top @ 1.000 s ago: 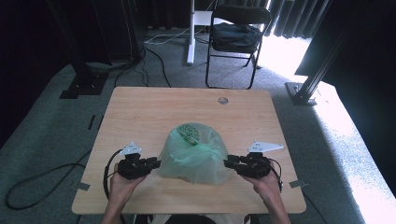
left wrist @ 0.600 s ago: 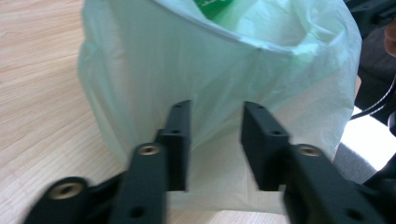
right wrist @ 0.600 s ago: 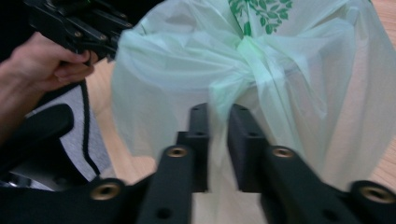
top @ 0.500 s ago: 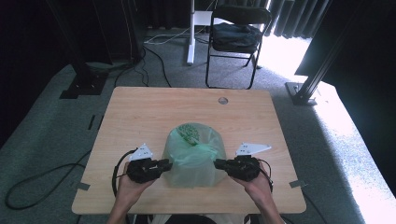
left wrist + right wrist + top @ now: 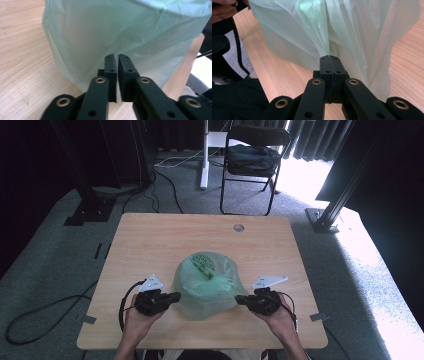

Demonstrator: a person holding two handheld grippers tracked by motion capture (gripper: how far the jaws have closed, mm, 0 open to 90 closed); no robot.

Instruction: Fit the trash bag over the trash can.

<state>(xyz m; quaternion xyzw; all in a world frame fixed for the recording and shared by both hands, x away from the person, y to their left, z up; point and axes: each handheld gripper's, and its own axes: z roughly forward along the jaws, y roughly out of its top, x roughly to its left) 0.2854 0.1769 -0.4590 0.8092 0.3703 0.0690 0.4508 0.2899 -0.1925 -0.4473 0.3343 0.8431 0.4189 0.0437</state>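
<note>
Bag pinched from both sides

Bag [image 5: 207, 282], pale green and see-through, stands near the table's [image 5: 150, 240] front edge, with something green showing inside near its top. Left gripper [image 5: 172, 297] meets the bag's left side; its fingers [image 5: 111, 65] have just been closing, now narrow with film at their tips. Right gripper [image 5: 240, 299] meets the bag's right side, fingers [image 5: 337, 65] clamped on a fold of the bag.

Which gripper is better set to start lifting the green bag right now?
Right, probably. The right gripper has its jaws shut on a pinched fold of the green bag. The left gripper has just been closing, yet a slit remains between its jaws and any hold on the film is unclear.
</note>
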